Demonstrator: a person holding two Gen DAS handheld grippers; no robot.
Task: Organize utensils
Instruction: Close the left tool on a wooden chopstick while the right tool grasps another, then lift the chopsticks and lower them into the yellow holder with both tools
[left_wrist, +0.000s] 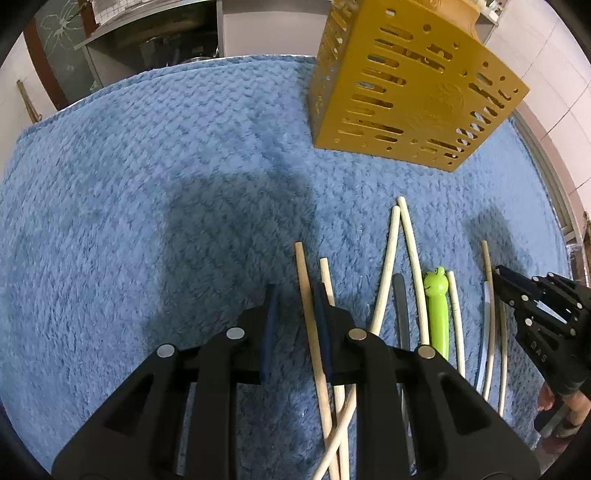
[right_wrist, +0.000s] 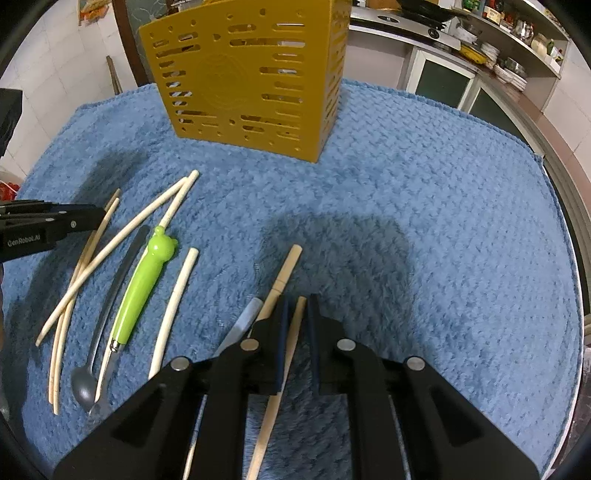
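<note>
A yellow perforated utensil holder (left_wrist: 413, 88) stands upright on the blue towel, also in the right wrist view (right_wrist: 247, 77). Several pale chopsticks, a green frog-handled utensil (right_wrist: 142, 284) and a grey spoon (right_wrist: 107, 314) lie on the towel. My left gripper (left_wrist: 295, 295) is open, its fingers straddling a wooden chopstick (left_wrist: 308, 314) that lies on the towel. My right gripper (right_wrist: 297, 306) is open around another chopstick (right_wrist: 291, 343), with a second chopstick (right_wrist: 282, 275) and a flat metal handle (right_wrist: 242, 325) just left of it. The right gripper also shows in the left wrist view (left_wrist: 496, 280).
The blue towel (right_wrist: 443, 221) covers a round table. A kitchen counter with shelves of dishes (right_wrist: 491, 55) stands behind on the right. A dark cabinet (left_wrist: 155, 48) stands beyond the table's far edge.
</note>
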